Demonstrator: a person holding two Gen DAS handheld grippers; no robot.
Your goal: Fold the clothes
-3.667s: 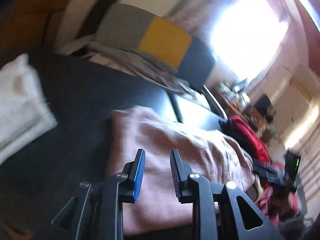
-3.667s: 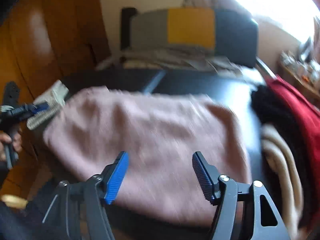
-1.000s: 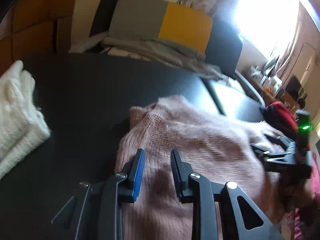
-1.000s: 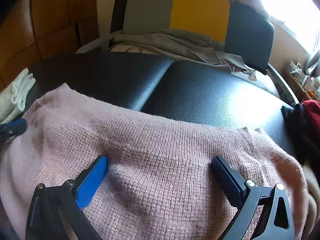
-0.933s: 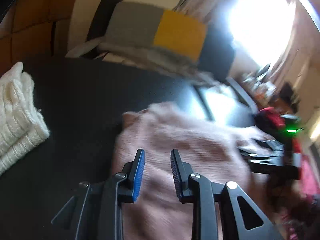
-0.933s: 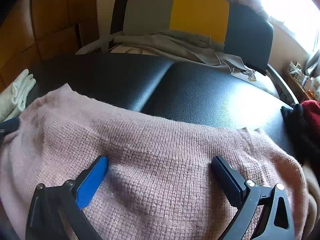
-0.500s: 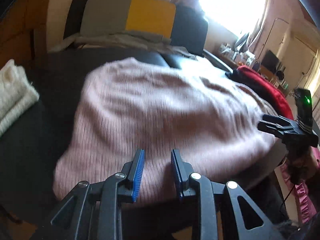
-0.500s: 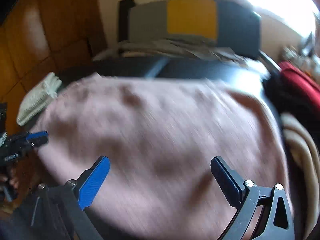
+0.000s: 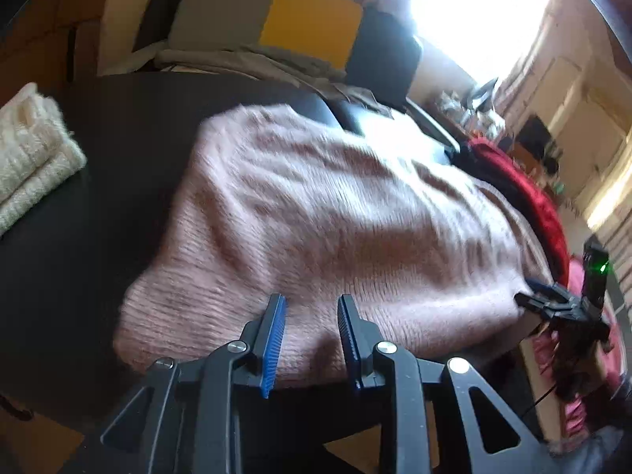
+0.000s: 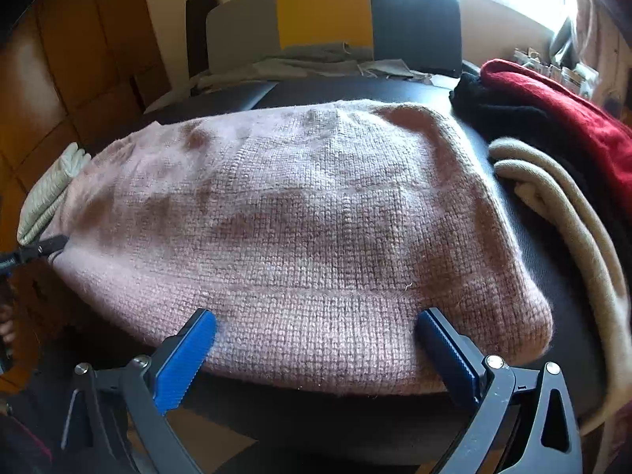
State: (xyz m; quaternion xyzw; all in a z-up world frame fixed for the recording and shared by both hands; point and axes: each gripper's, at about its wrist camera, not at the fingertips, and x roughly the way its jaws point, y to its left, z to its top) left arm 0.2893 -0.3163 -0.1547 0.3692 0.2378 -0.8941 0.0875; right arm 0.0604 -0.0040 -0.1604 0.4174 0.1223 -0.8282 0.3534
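Observation:
A pink knit sweater (image 9: 324,221) lies folded on the black table (image 9: 102,181); it also fills the right wrist view (image 10: 300,221). My left gripper (image 9: 311,308) is open with a narrow gap and empty, its tips at the sweater's near edge. My right gripper (image 10: 316,326) is wide open and empty, its fingers spread along the sweater's near hem. The right gripper also shows at the sweater's right end in the left wrist view (image 9: 553,304). The left gripper's tip shows at the sweater's left end in the right wrist view (image 10: 39,249).
A folded white knit (image 9: 27,158) lies left of the sweater. A pile of red (image 10: 553,94), black and beige (image 10: 561,213) clothes lies on the right. A chair with a grey, yellow and black back (image 10: 328,35) stands behind the table.
The sweater went from bunched near the front to spread flat across the table. Both grippers drew back to its near edge. The right gripper opened wider early on.

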